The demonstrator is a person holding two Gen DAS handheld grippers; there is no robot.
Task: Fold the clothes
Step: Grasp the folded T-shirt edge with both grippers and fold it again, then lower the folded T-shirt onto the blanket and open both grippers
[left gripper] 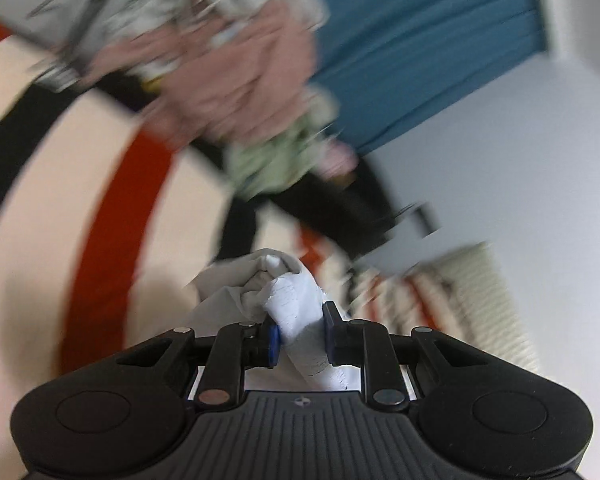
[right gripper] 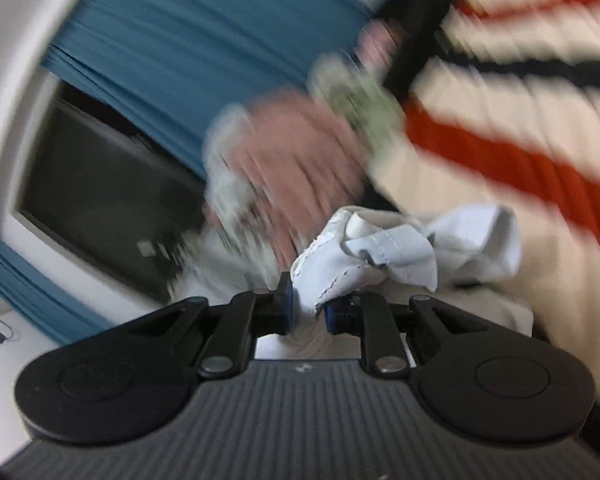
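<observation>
A: White cloth, bunched, that's the white garment (left gripper: 296,304) pinched between the left gripper (left gripper: 300,336) pads, jaws narrowed hard on a rolled edge.

B: And the right gripper (right gripper: 308,308) clamps another fold of it, crumpled just ahead of the fingers.

A: Two holds on one piece, I'd guess to spread it out over the striped rug (left gripper: 112,216).

B: Beyond it, a blurred pile of pink and patterned clothes (left gripper: 244,80). Everything's smeared.
</observation>
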